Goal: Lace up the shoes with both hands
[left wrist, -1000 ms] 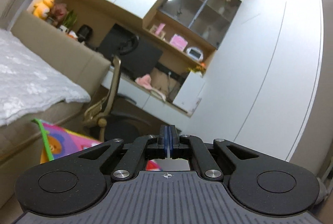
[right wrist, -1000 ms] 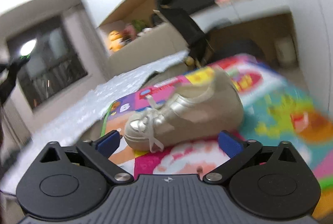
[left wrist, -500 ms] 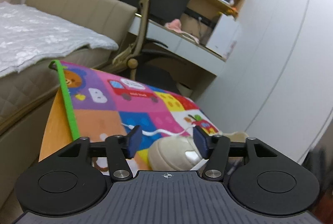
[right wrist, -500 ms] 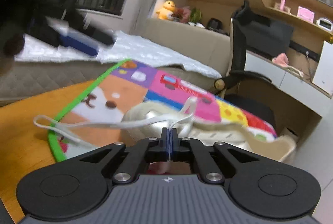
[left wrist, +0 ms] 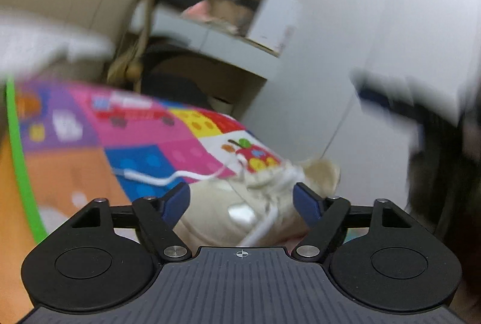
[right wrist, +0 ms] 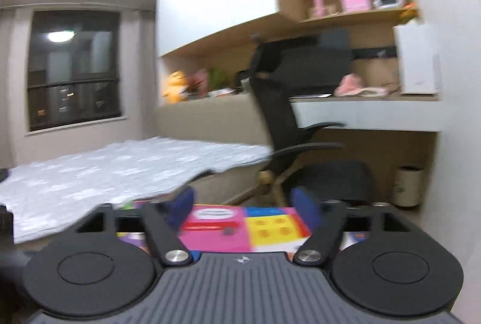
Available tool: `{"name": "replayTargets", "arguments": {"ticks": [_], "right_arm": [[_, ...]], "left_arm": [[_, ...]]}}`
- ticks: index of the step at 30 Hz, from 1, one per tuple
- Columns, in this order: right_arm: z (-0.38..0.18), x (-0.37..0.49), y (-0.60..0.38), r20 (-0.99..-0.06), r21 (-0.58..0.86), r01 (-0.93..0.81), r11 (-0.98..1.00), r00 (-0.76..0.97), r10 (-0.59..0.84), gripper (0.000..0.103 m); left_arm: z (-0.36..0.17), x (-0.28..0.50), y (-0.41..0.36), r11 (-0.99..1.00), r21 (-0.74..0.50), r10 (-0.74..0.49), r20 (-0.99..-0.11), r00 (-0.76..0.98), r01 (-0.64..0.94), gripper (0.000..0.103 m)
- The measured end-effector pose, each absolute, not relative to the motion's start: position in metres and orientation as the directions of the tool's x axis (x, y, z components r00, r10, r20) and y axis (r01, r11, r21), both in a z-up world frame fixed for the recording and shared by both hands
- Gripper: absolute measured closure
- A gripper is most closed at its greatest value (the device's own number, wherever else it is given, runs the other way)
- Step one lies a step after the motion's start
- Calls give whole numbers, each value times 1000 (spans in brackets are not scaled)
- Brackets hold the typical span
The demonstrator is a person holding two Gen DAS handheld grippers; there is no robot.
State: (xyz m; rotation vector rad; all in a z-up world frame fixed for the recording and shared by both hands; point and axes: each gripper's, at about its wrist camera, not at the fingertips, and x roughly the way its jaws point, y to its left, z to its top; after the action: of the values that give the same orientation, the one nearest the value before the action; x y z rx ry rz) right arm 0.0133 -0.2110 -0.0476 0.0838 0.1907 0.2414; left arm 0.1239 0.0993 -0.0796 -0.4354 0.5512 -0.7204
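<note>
The beige shoe (left wrist: 240,209) was seen on the colourful mat (left wrist: 168,140) at six o'clock in the left wrist view. One white lace end (left wrist: 156,178) trailed loose toward nine o'clock, so the lacing was judged unfinished. The left gripper (left wrist: 242,200) was opening wide, the shoe's toe between its fingers but unpressed. The right gripper (right wrist: 242,205) was opening on nothing. Eyelets and knot were lost to blur.

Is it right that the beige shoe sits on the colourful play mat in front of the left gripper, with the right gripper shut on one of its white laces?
Not quite. The right gripper is not shut on a lace: the right wrist view shows its jaws apart and opening, with nothing between them. The rest holds: in the left wrist view the beige shoe sits on the colourful play mat in front of the left gripper.
</note>
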Motion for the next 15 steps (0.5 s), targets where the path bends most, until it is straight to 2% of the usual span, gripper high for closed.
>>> {"name": "replayTargets", "arguments": {"ticks": [1, 2, 4, 7, 9, 11, 12, 13, 15], "right_arm": [[-57, 9, -216, -195, 148, -238, 960, 945, 264, 26], [-66, 5, -221, -210, 208, -260, 943, 930, 303, 26], [-86, -4, -228, -225, 368, -322, 872, 879, 420, 23], [-119, -13, -219, -197, 571, -405, 715, 777, 598, 6], [-133, -19, -203, -200, 586, -442, 680, 734, 649, 4], [-141, -21, -189, -223, 566, -455, 688, 719, 659, 2], [-145, -22, -186, -225, 571, -457, 682, 712, 665, 2], [-149, -24, -183, -228, 576, -458, 676, 705, 672, 1], [-156, -26, -176, -227, 590, -462, 662, 692, 685, 0]], "left_arm": [[-83, 138, 106, 621, -646, -744, -309, 592, 443, 34], [-87, 152, 108, 570, -721, -770, -301, 562, 394, 34], [-91, 174, 102, 532, -775, -790, -310, 529, 340, 34], [-87, 190, 72, 616, -701, -752, -387, 534, 359, 34], [-86, 201, 53, 641, -671, -744, -424, 517, 372, 36], [-84, 208, 39, 674, -635, -724, -465, 510, 377, 70], [-83, 209, 35, 691, -617, -710, -482, 514, 376, 101], [-79, 209, 34, 701, -607, -700, -487, 522, 374, 97], [-66, 208, 38, 713, -587, -687, -473, 552, 384, 98]]}}
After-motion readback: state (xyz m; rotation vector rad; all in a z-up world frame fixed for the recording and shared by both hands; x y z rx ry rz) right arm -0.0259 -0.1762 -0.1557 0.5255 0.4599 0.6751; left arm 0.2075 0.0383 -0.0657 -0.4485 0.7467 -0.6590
